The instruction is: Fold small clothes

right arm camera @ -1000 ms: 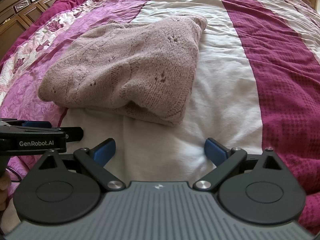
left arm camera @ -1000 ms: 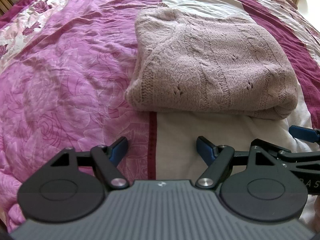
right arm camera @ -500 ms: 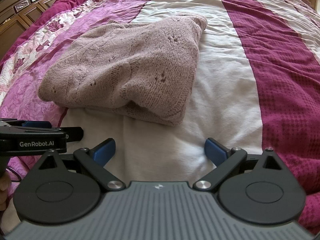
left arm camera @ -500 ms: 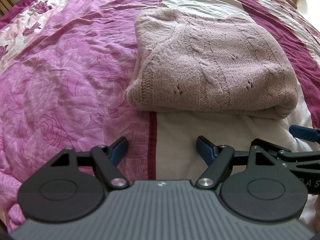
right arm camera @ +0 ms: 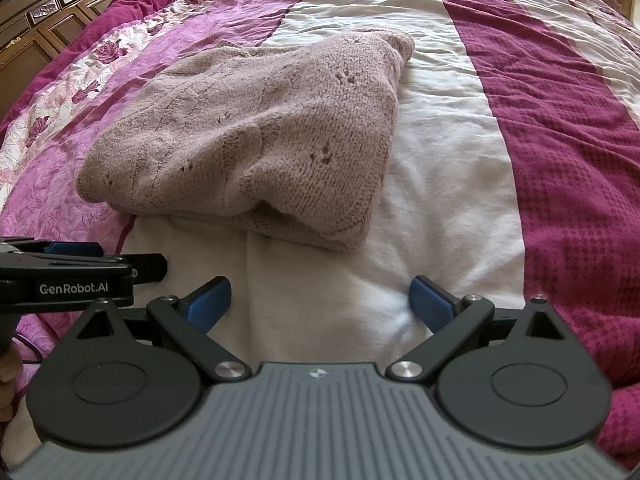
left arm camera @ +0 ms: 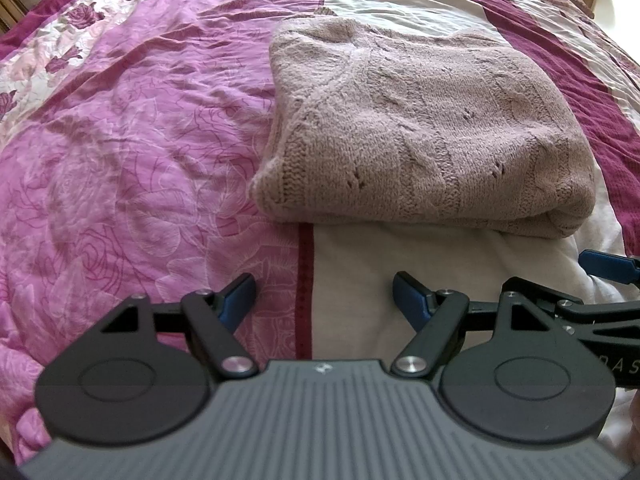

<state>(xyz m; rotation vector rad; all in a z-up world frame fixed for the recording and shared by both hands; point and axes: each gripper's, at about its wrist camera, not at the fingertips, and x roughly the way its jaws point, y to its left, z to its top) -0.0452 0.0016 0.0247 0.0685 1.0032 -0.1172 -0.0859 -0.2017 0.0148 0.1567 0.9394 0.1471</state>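
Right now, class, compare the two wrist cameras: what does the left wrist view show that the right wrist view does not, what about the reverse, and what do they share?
Only the left wrist view shows the sweater's ribbed edge facing the camera, and the right gripper poking in at the picture's right edge.

Only the right wrist view shows the carved wooden furniture beside the bed, the left gripper's lettered side, and a hand at the left edge.

Both show the folded knit sweater on the striped bedspread, untouched, and their own gripper's blue jaws open and empty.
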